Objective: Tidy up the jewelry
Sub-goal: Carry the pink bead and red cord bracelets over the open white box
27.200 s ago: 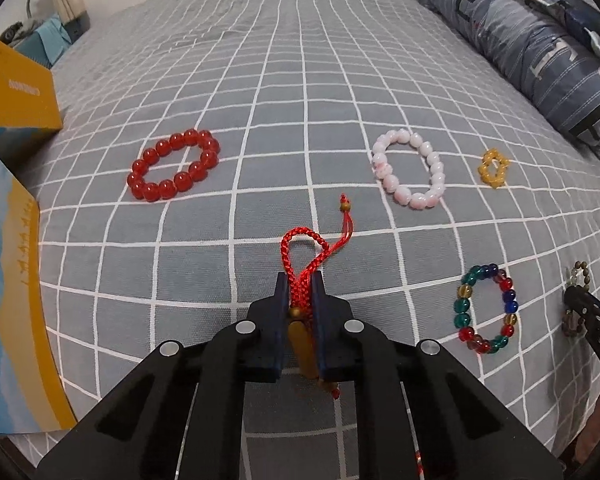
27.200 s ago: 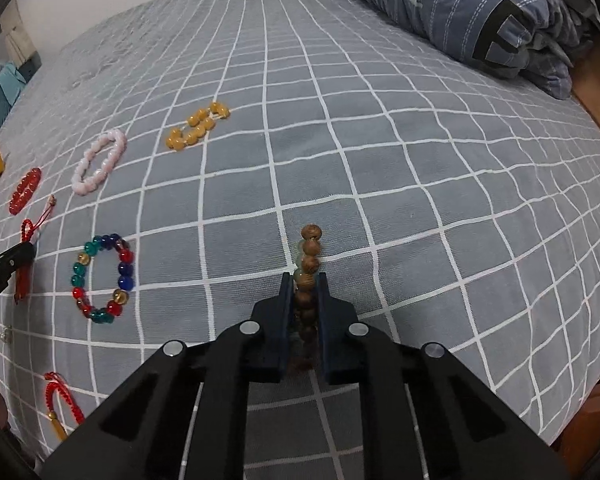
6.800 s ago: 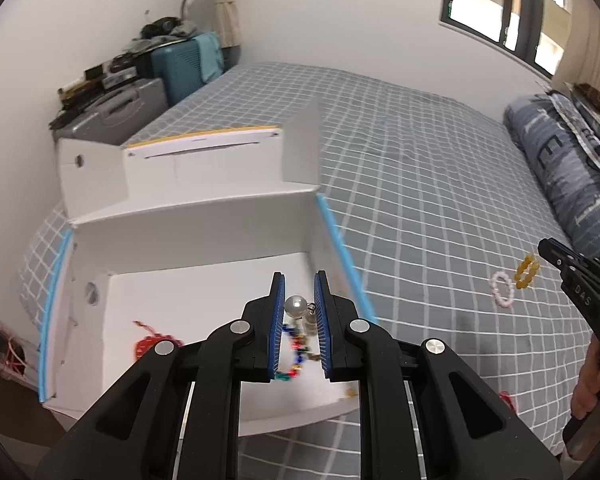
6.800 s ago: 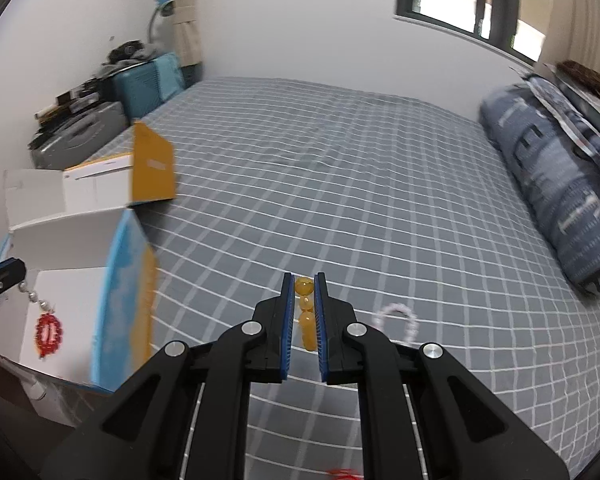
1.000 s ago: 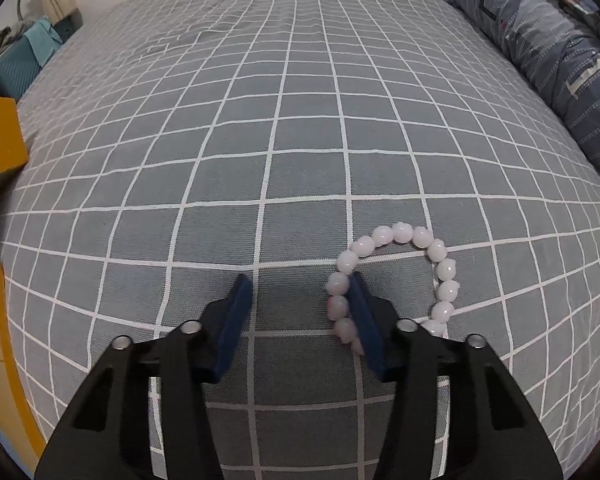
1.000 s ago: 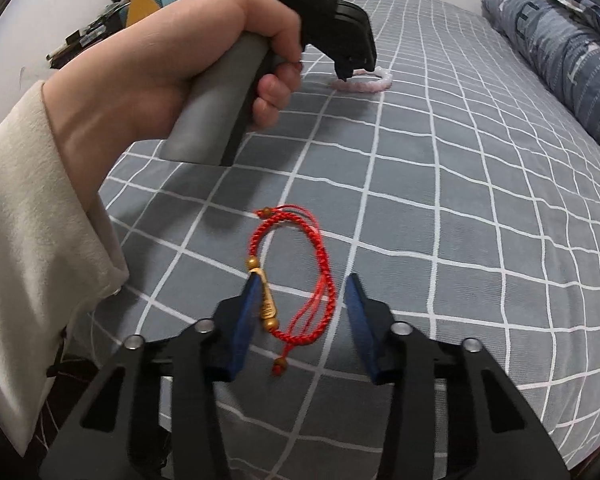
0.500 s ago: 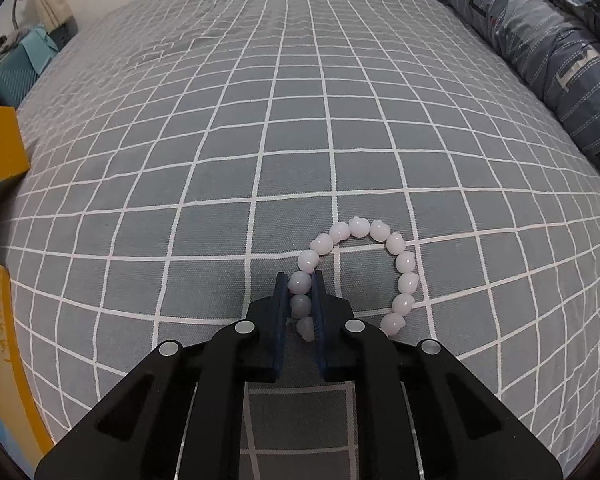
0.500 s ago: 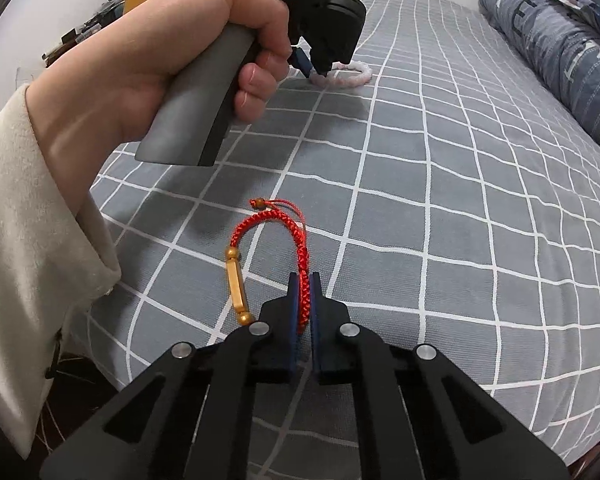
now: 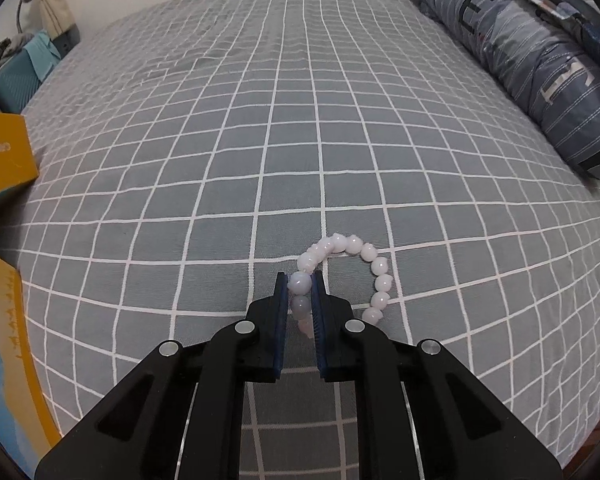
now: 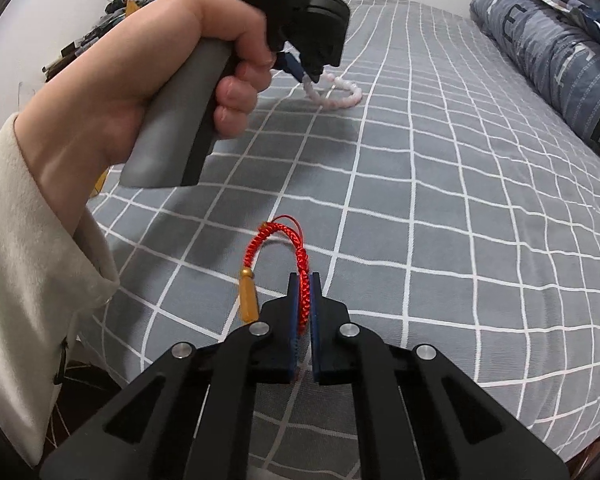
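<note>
My left gripper (image 9: 300, 285) is shut on a pale pink bead bracelet (image 9: 374, 266), lifting its near side off the grey checked bed cover while the far beads still hang low. The bracelet also shows in the right wrist view (image 10: 340, 98), hanging from the left gripper held in a hand. My right gripper (image 10: 305, 282) is shut on a red braided cord bracelet (image 10: 278, 236) with a gold tube bead (image 10: 249, 294), raised a little above the cover.
A yellow box flap (image 9: 4, 156) and a blue and yellow box wall (image 9: 8, 328) stand at the left. A folded blue striped duvet (image 9: 540, 60) lies along the right side. The bed's front edge (image 10: 540, 424) is near my right gripper.
Both grippers closed on their bracelets within the last second and have begun to lift them. The left gripper has tilted up with the pink beads; the red cord now arches off the cover.
</note>
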Tool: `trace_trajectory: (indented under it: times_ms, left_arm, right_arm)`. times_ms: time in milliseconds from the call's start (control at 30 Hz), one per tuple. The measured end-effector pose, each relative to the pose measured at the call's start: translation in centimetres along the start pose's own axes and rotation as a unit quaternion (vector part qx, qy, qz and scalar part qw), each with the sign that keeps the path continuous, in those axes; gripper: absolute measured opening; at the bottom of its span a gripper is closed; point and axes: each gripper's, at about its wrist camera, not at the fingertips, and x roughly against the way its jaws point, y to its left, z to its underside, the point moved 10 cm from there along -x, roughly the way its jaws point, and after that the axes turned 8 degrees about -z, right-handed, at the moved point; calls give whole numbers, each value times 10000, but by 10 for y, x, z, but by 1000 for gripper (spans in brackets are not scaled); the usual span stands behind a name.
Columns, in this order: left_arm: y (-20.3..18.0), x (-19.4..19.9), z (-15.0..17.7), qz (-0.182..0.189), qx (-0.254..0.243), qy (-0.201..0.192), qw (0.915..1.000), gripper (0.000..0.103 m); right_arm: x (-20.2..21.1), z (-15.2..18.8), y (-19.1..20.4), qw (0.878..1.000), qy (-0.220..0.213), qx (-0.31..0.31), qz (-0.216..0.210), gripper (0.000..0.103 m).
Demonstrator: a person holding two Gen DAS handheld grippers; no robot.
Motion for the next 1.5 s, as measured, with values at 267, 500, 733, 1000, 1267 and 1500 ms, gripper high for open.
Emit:
trace_trajectory:
  times_ms: [267,500,733,1000,1267,1500]
  left_arm:
    - [7,31,1,264,171,-54,9995,11]
    - [12,67,4,344,133,-314,9988,11]
    - [21,101,10,433,114,-508,9977,11]
    - [40,142,22,420,118,-760,9962,11]
    - [68,167,35,254,136,-933,9952,11]
    - [104,183,49,17,147,-1053,9943,11]
  right_arm:
    - [12,-12,2,9998,-156,-10,93,4]
    - [26,-23,0,9991,-345,-93,206,4]
    - [43,-41,-8,9974,-578,-249,351,4]
    - [63,-64,-26,9940,-830,-468,539,4]
    - [73,-79,-26,9916,-939,-506,728,4]
    - [73,-99,-18,9906,-1021,-473,779,4]
